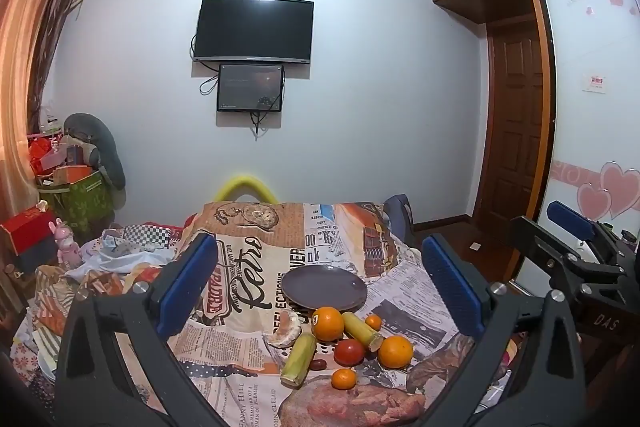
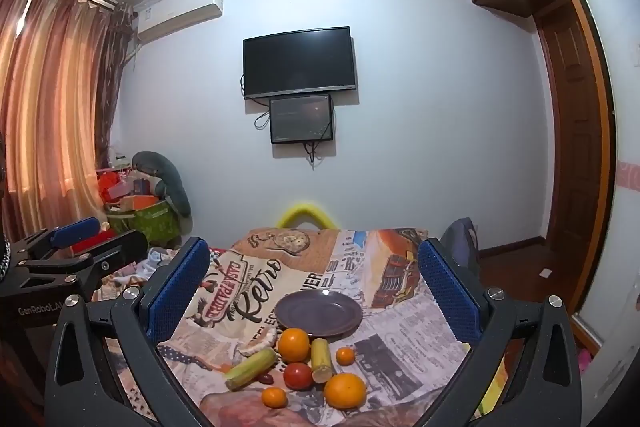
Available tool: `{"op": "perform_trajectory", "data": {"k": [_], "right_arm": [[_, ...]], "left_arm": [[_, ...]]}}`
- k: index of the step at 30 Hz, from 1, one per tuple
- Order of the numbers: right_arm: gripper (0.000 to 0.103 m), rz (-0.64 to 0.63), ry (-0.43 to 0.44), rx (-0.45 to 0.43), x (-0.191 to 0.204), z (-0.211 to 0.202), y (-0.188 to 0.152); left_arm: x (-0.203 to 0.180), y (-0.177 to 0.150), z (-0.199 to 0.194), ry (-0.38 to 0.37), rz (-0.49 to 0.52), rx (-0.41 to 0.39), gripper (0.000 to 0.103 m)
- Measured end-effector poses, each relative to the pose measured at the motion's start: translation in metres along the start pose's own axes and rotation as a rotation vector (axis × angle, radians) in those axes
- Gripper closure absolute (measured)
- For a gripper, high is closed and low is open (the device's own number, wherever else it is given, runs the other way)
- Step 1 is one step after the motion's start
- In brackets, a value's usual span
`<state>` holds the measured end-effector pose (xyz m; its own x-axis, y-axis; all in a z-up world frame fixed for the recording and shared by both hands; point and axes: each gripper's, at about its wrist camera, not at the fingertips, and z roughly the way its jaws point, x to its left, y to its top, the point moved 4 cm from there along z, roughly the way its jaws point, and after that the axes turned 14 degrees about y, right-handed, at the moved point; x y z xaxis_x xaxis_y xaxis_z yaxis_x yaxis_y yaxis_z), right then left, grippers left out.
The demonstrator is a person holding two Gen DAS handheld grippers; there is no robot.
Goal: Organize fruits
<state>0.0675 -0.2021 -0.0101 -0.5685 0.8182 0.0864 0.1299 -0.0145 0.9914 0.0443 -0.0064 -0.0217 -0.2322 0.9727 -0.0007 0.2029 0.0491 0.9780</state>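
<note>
Now both tools hover over the counter (image 1: 248, 379), which is covered by a retro newspaper-print cloth. Each hand-held gripper, the left hand-held gripper (image 1: 320, 287) and the right hand-held gripper (image 2: 316, 291), has its blue pads wide apart and holds nothing. Ahead, between the pads, lies the empty dark plate (image 1: 324, 287). Nearer to the grippers sit two big oranges (image 1: 327, 323), two sugarcane pieces (image 1: 298, 359), a tomato (image 1: 349, 351) and small tangerines (image 1: 343, 379). I would take the nearest round fruit first, centred between the pads, and close gently.
</note>
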Motion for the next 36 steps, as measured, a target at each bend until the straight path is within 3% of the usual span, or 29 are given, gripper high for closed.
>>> {"op": "perform_trajectory", "data": {"k": [36], "right_arm": [[0.000,-0.008,0.003,0.002,-0.0014,0.0021,0.0005]], "left_arm": [[0.0051,0.0066,-0.0012,0.002,-0.005,-0.002,0.000]]}}
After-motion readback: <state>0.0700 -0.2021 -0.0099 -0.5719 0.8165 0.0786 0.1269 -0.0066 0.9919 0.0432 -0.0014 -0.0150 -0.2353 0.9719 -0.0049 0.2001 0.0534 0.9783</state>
